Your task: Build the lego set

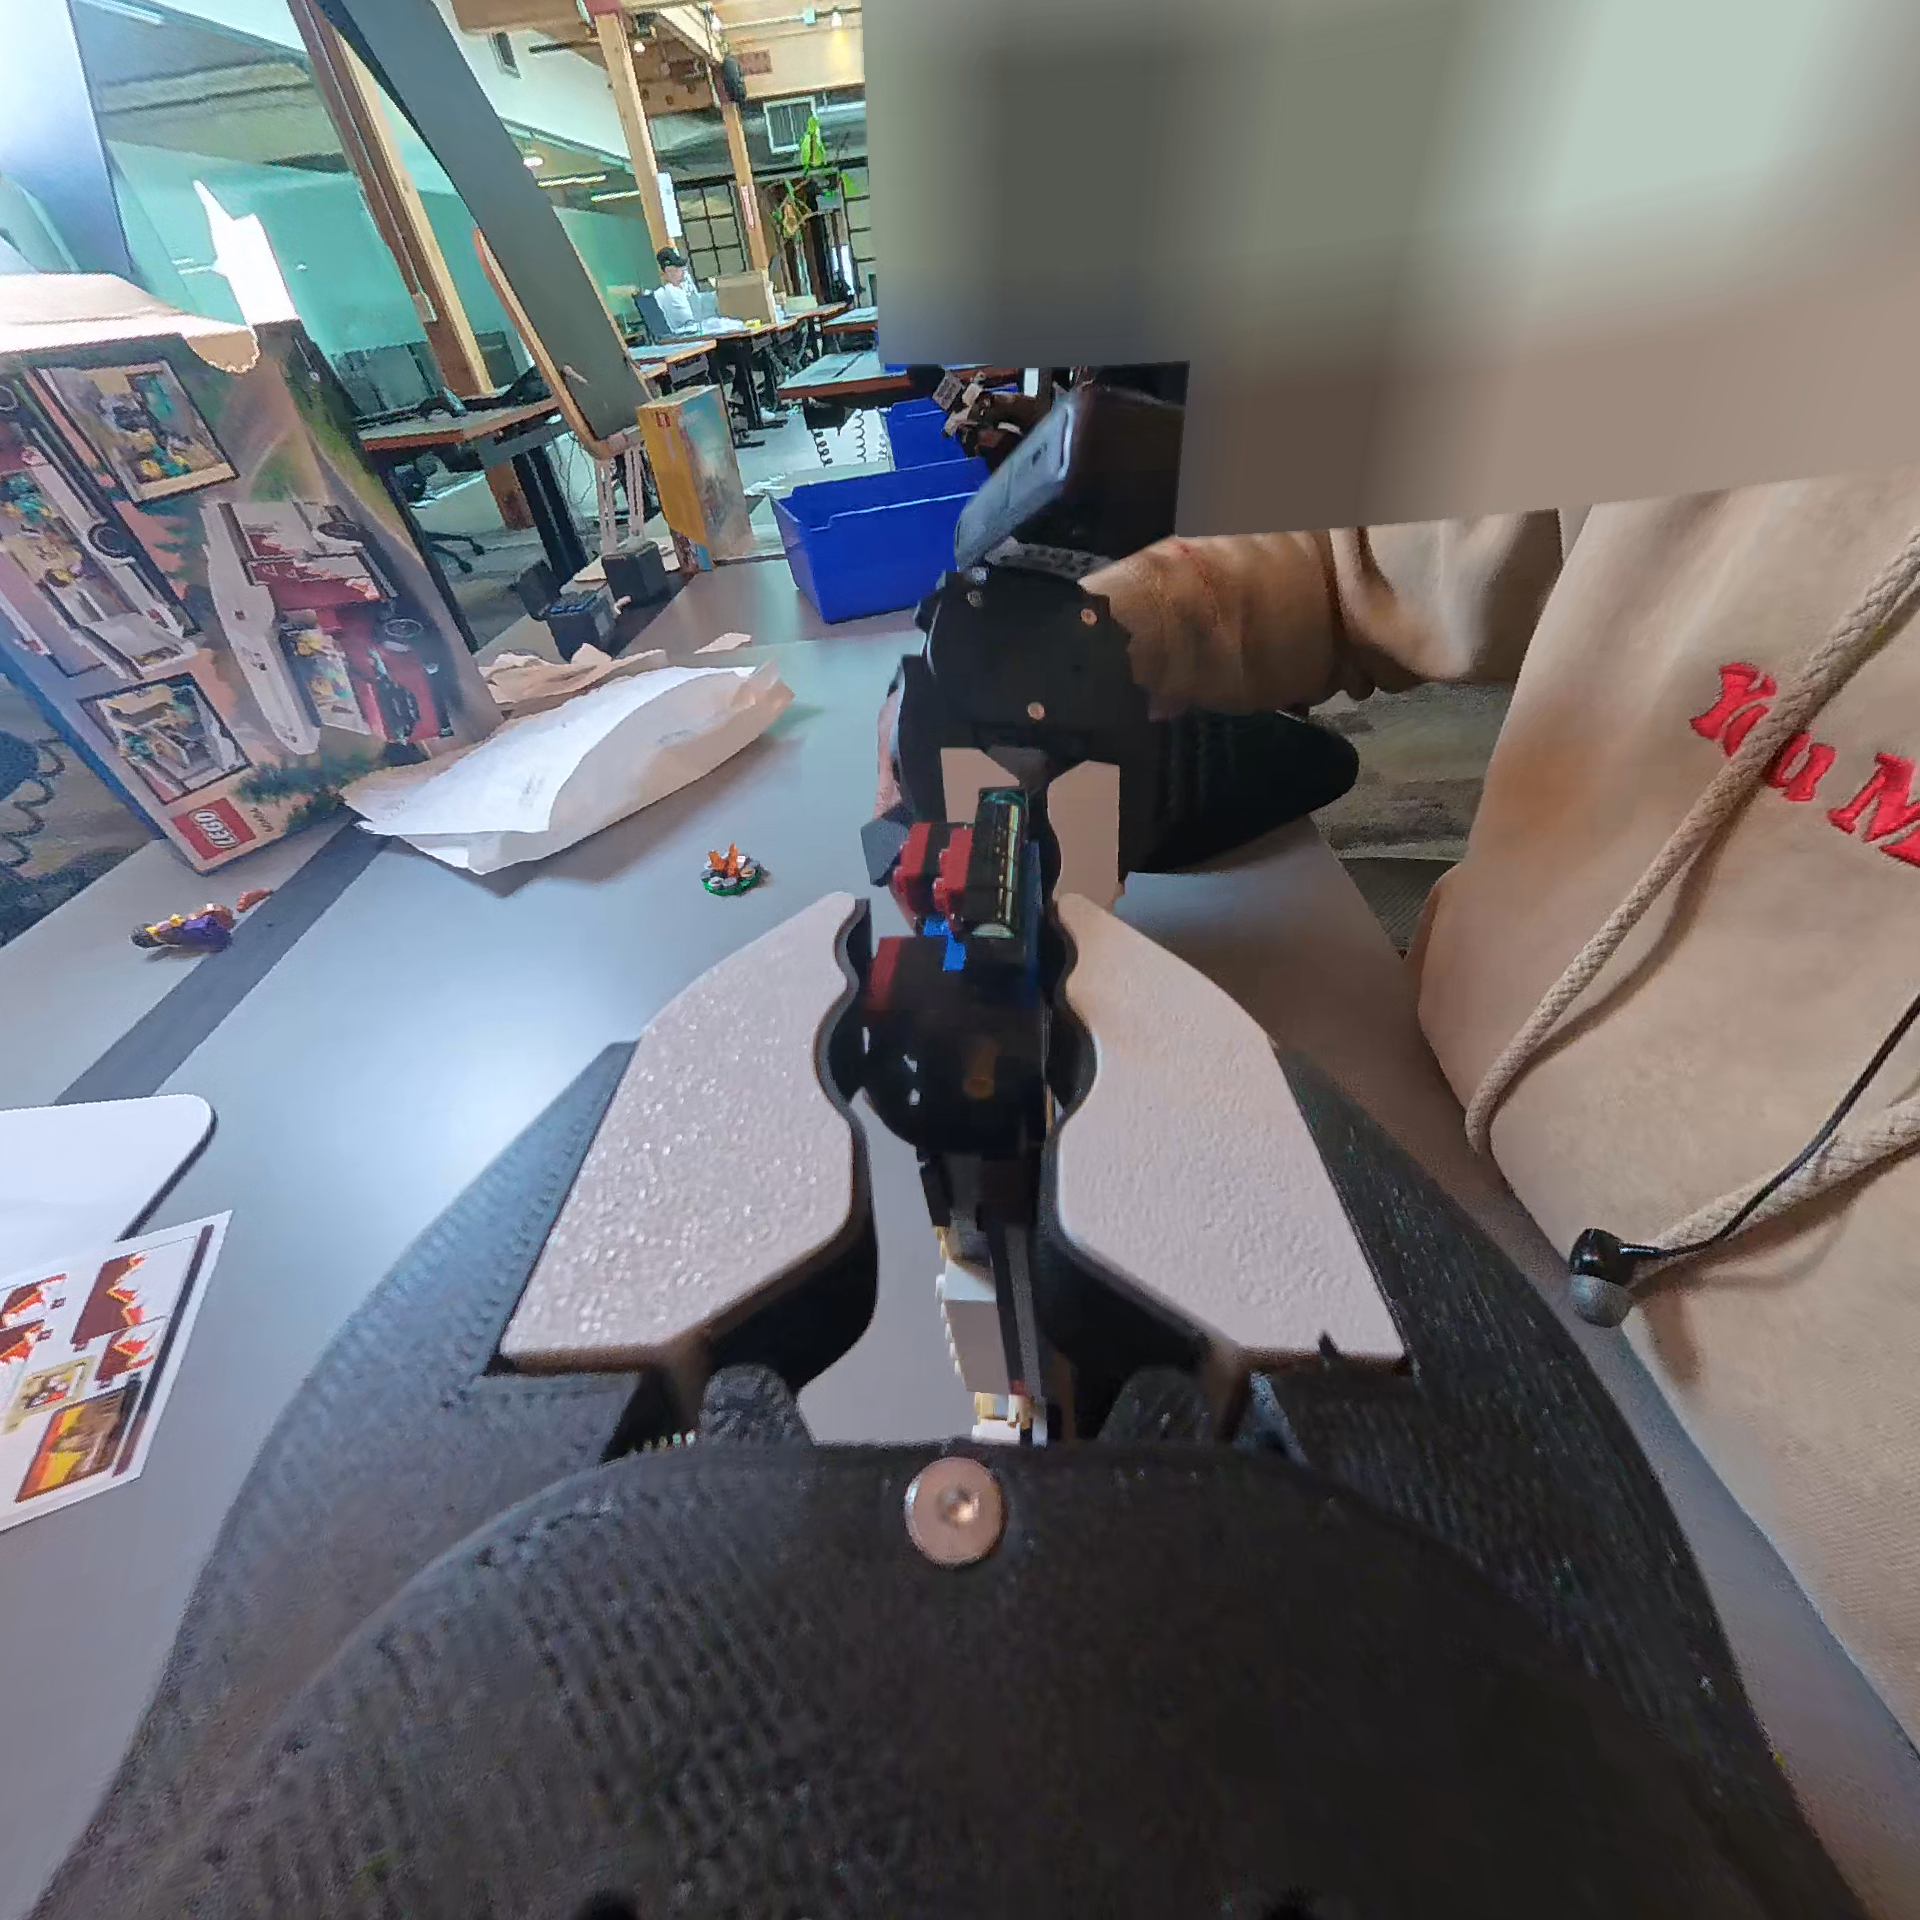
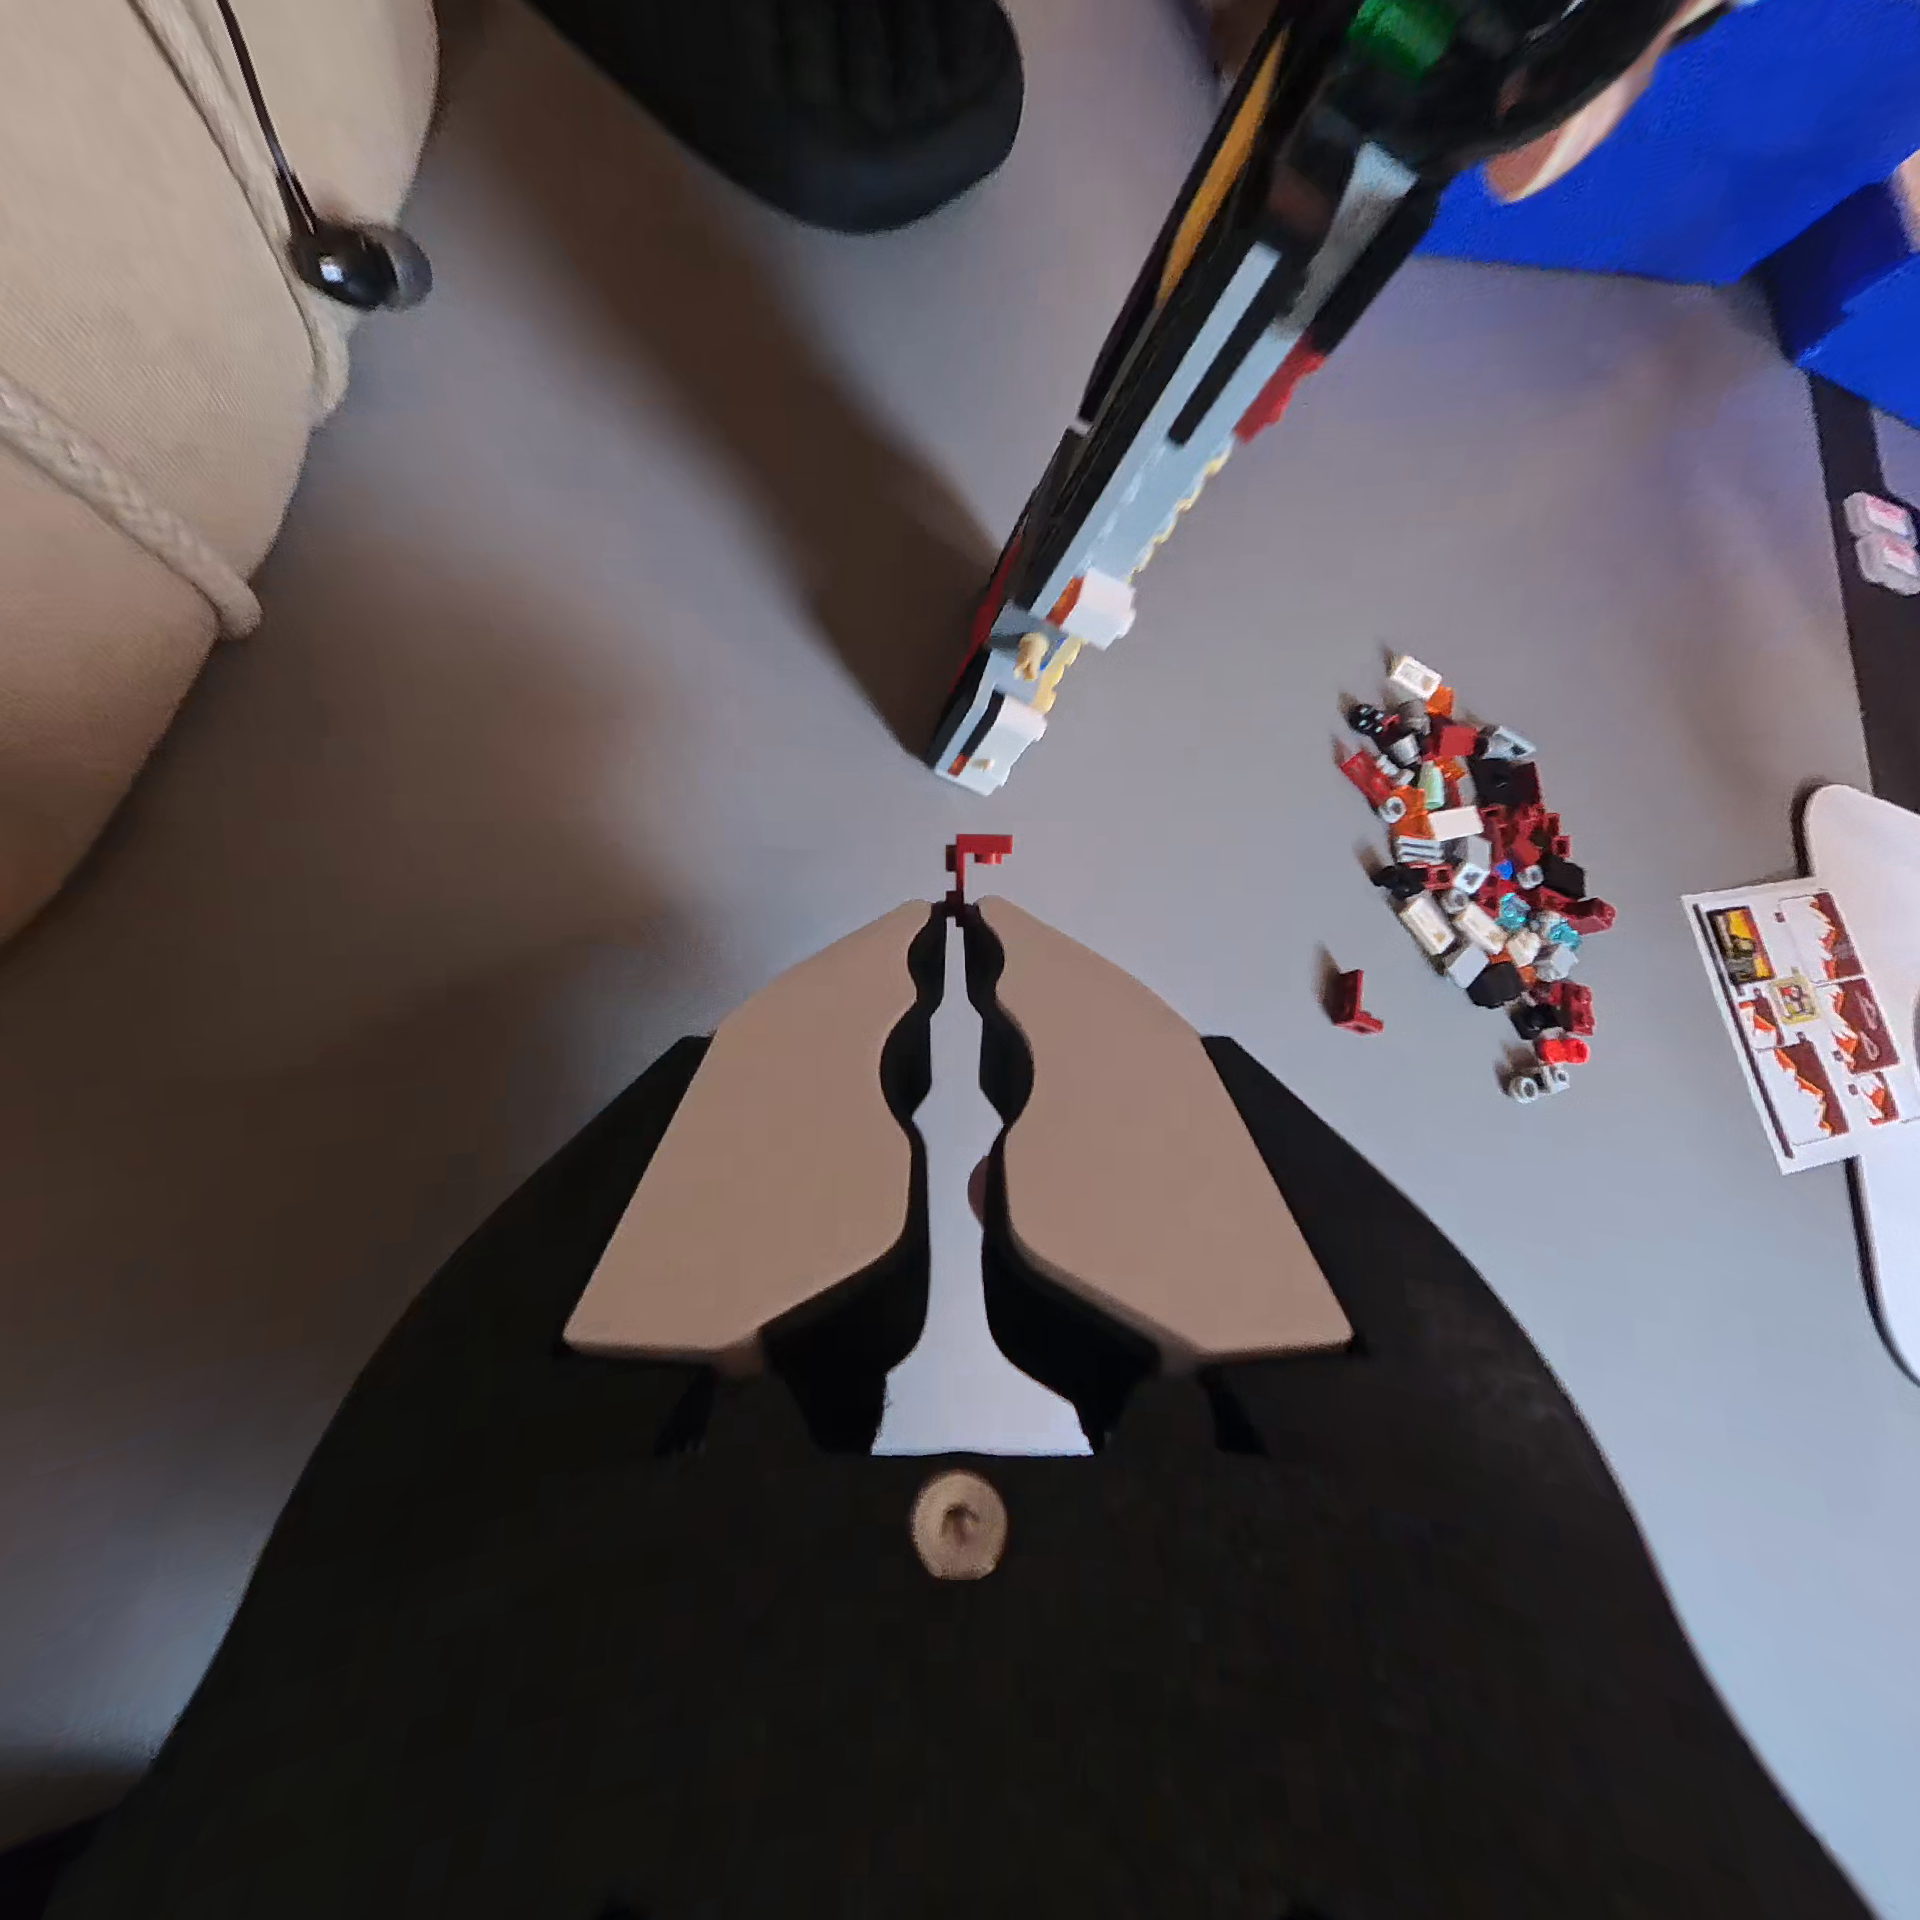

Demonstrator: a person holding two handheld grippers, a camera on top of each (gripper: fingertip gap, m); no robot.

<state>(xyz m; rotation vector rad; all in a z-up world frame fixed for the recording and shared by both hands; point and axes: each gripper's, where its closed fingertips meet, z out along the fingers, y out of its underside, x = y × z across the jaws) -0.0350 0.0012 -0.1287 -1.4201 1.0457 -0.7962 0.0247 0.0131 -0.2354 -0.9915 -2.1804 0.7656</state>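
Left tongs (image 1: pixel 961 935) clamp a long black-red-white brick model (image 1: pixel 966 1039); right tongs (image 2: pixel 958 906) pinch a small red bracket brick (image 2: pixel 971 857) above the grey counter (image 2: pixel 623 727), loose brick pile (image 2: pixel 1475 862) right.

A long, narrow toy-brick assembly (image 1: pixel 977 1039), mainly black with red, blue, white and light-grey bricks, sits clamped between the fingers (image 1: pixel 717 1122) of the left gripper (image 1: pixel 961 935). Seen from the right wrist view, the assembly (image 2: pixel 1164 499) slopes down to the grey table (image 2: pixel 623 623), its white-brick end lowest. A small red bracket-shaped brick (image 2: pixel 971 862) is pinched at its lower tip by the right gripper (image 2: pixel 958 909); it stands upright, just short of the assembly's white end, apart from it.
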